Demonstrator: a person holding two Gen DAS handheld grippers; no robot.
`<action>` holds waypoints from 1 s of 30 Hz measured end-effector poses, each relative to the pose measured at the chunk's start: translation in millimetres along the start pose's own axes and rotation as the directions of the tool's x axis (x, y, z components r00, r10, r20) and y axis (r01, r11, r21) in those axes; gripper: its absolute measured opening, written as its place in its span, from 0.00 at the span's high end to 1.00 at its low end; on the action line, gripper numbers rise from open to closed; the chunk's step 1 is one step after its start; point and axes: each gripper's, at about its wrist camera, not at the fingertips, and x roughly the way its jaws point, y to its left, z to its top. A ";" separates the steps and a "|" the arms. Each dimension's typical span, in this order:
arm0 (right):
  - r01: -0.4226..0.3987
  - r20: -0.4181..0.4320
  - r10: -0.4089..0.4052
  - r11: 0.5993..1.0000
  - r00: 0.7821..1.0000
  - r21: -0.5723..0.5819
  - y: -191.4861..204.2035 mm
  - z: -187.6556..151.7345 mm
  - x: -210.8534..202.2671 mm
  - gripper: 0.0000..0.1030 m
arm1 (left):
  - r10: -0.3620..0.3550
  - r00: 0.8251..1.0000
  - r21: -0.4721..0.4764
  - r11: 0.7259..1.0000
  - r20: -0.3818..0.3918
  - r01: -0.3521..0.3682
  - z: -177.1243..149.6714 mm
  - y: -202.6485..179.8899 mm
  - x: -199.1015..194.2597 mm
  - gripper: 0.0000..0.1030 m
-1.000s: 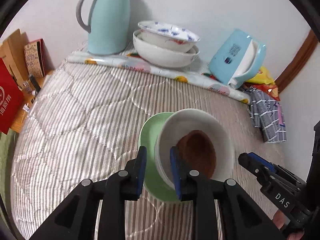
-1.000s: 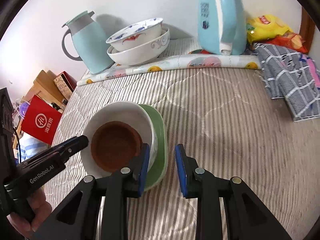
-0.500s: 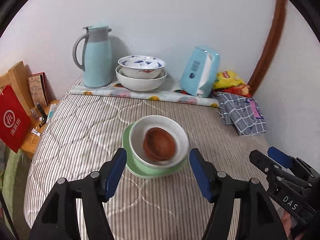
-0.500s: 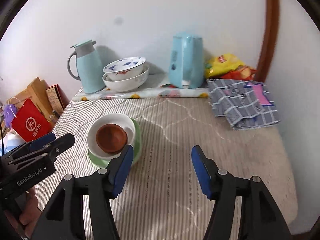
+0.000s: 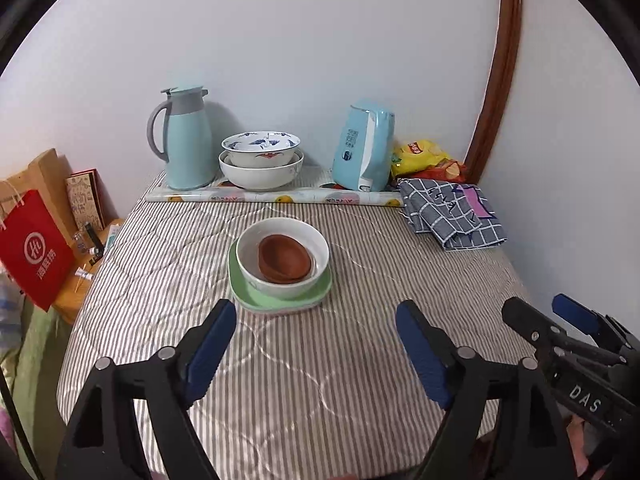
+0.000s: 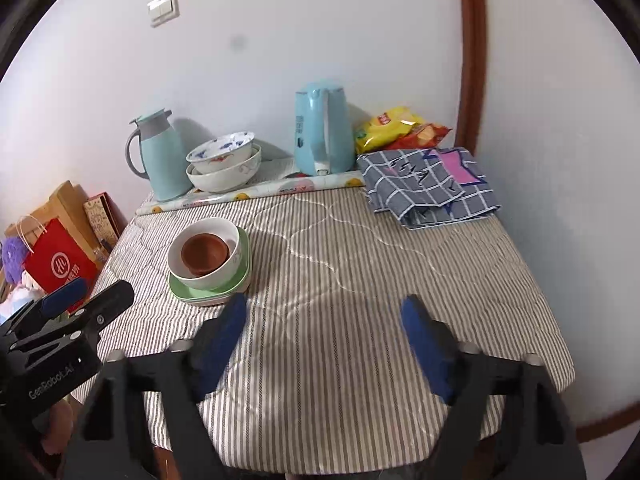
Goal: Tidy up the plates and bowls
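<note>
The left gripper point(image 5: 316, 322), its jaws just opened wide with nothing between them, hung short of the brown bowl point(image 5: 285, 258) nested in the white bowl point(image 5: 282, 251) on the green plate point(image 5: 280, 300)

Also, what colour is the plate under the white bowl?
The plate is pale green; the left wrist view shows it best, beneath the white bowl.

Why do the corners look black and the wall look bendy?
Both wrist views use a fisheye lens: black corners frame a round picture. In the left wrist view the brown wooden door frame bows; in the right wrist view the striped quilted tabletop bulges, and the right hand-held gripper looks blurred.
</note>
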 end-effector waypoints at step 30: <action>0.051 0.062 -0.048 0.998 0.997 -0.039 -11.0 -35.4 -66.6 0.11 | 0.016 0.998 0.041 0.999 0.063 -0.019 -29.5 -21.0 -51.8 0.16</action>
